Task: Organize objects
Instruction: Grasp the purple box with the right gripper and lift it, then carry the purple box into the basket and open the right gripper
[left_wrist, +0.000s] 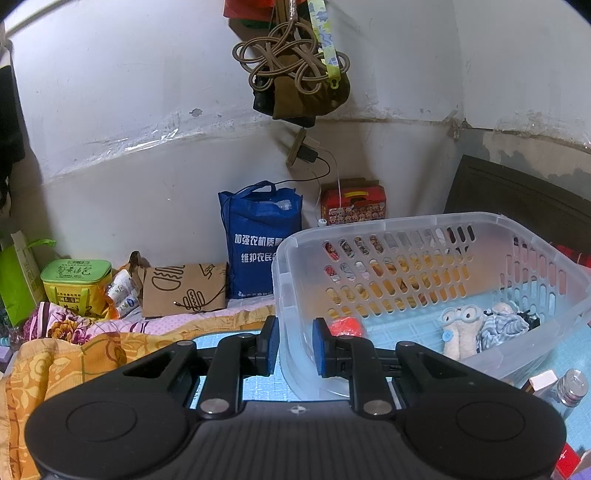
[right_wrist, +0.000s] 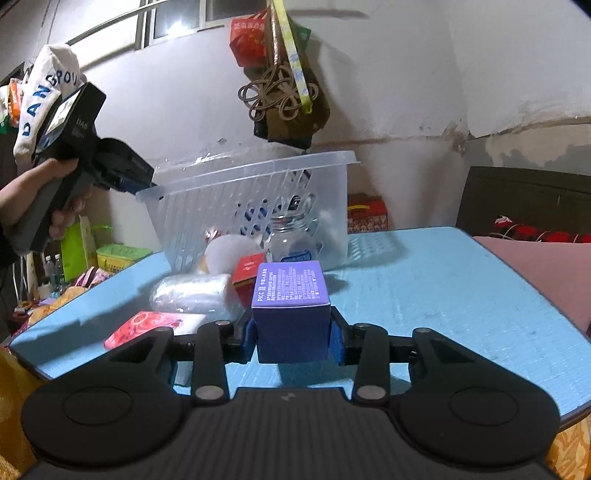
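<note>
Purple box (right_wrist: 291, 314), lower centre of frame, clamped btw our right gripper (right_wrist: 292, 338) pads; it sits low over the blue table (right_wrist: 443, 295). Left gripper (left_wrist: 294, 345) pinches basket (left_wrist: 424, 225) wall at lower centre, prob. to steady it w/ the rim tipped for loading.

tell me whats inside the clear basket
Inside the clear basket: a plush toy with goggles, a striped fabric item and something red, partly hidden behind the left tool.

Cool indoor light is seen in both views. Straight lines are bowed by fisheye distortion, corners are vignetted, and a soft shadow is cast on the wall (right_wrist: 388, 74) at upper right.
</note>
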